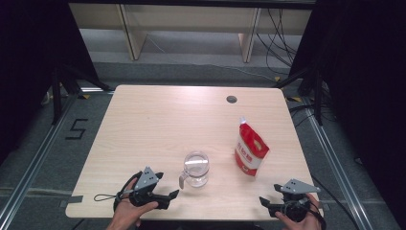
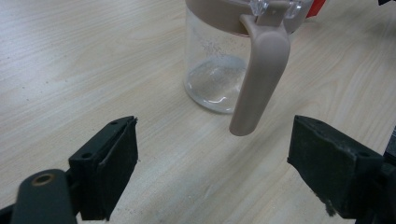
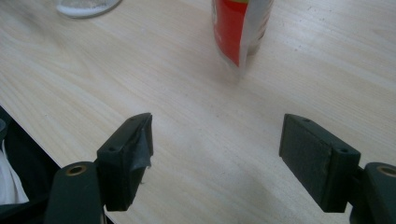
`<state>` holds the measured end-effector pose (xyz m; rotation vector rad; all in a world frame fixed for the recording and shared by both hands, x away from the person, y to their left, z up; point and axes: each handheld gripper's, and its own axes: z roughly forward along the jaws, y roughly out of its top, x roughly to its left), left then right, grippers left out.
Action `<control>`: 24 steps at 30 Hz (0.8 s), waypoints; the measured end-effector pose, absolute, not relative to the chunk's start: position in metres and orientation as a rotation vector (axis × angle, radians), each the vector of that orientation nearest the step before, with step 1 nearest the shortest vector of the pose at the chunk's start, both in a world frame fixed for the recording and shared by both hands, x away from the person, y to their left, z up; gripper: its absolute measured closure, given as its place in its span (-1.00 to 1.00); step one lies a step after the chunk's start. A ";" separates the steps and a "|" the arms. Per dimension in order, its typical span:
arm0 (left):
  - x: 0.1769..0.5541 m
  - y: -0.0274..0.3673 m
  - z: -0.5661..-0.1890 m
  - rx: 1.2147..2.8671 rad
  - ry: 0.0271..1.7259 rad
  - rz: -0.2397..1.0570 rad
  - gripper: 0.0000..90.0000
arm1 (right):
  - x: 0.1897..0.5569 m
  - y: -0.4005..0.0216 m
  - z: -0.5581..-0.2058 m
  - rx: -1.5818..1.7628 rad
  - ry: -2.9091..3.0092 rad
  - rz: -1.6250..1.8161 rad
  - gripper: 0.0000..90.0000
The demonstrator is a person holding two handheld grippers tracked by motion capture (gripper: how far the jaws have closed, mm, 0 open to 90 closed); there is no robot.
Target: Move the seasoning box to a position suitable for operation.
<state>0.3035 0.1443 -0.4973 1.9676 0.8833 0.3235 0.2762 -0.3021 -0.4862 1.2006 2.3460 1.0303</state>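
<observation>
Below, left gripper (image 1: 171, 194) near the front edge of the table (image 1: 143, 124), jaws spread wide with nothing between them, aimed at the jug (image 1: 196, 168). Right gripper (image 1: 265, 201) near the front right corner, likewise spread and empty, facing the pouch (image 1: 251, 149).

Just ahead of the left gripper: clear jug with a beige handle (image 2: 259, 70) and beige rim band, standing upright a little in from the front edge, near its middle. Handle turned toward the left gripper and hanging free at its lower end, clear of the tabletop. Probably rigid plastic, light, smooth-walled and apt to slip if pinched on the body; best taken across the handle, where the flat pads can bite on both sides. Inside: no liquid to be made out, only a faint whitish film or residue on the floor and wall, too slight to identify.

Farther right: red-and-white stand-up pouch, upright, well apart from the jug and nearer the right edge. Likely soft-walled, shifting its fill when squeezed; safest held by the upper part below the top seal. Contents hidden.
</observation>
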 end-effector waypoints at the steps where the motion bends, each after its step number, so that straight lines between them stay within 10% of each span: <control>1: 0.304 0.144 -0.497 1.970 0.873 0.328 -0.66 | 0.276 -0.302 -0.486 1.215 2.344 1.029 -0.40; 24: 0.301 0.142 -0.495 1.968 0.869 0.333 -0.65 | 0.275 -0.298 -0.486 1.195 2.341 1.043 -0.43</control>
